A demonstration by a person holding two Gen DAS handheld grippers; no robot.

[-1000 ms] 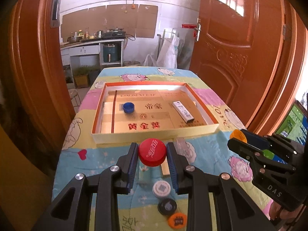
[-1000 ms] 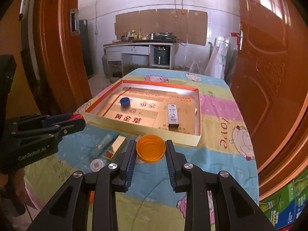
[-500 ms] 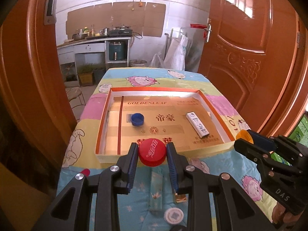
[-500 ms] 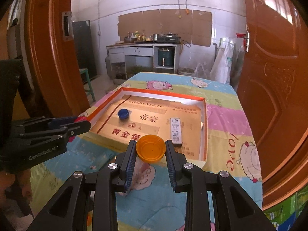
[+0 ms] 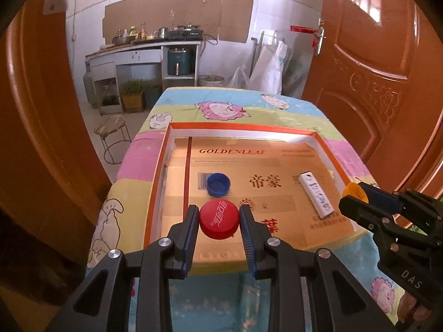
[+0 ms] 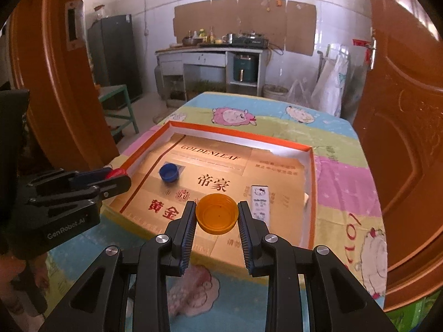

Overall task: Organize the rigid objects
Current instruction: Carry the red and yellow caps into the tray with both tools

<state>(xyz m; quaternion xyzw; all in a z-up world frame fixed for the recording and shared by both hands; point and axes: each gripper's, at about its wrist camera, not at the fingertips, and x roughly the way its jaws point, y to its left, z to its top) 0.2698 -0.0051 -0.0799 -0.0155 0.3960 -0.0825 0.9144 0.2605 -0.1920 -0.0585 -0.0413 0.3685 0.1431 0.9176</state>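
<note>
- My left hand-held gripper [image 5: 219, 222] is pinching a red plastic bottle cap with white lettering [image 5: 219, 221], top side up, both blue pads tight against its rim.
- It hangs over the near left part of the shallow cardboard box with the orange rim [image 5: 243, 130], just inside the box's near edge.
- My right hand-held gripper [image 6: 216, 218] is pinching an orange plastic bottle cap [image 6: 217, 217], open side up, so I can see down into it.
- That one sits over the near middle of the same box.
- Already lying in the box: a blue plastic bottle cap [image 5: 218, 184], open side up, towards the left side, and a small white rectangular carton with a cartoon print [image 6: 260, 201] towards the right side, well apart from each other.
- The box rests on the bench, which is covered with a pastel cloth printed with cartoon sheep [image 6: 343, 166], with its near edge close to the bench's near edge.
</note>
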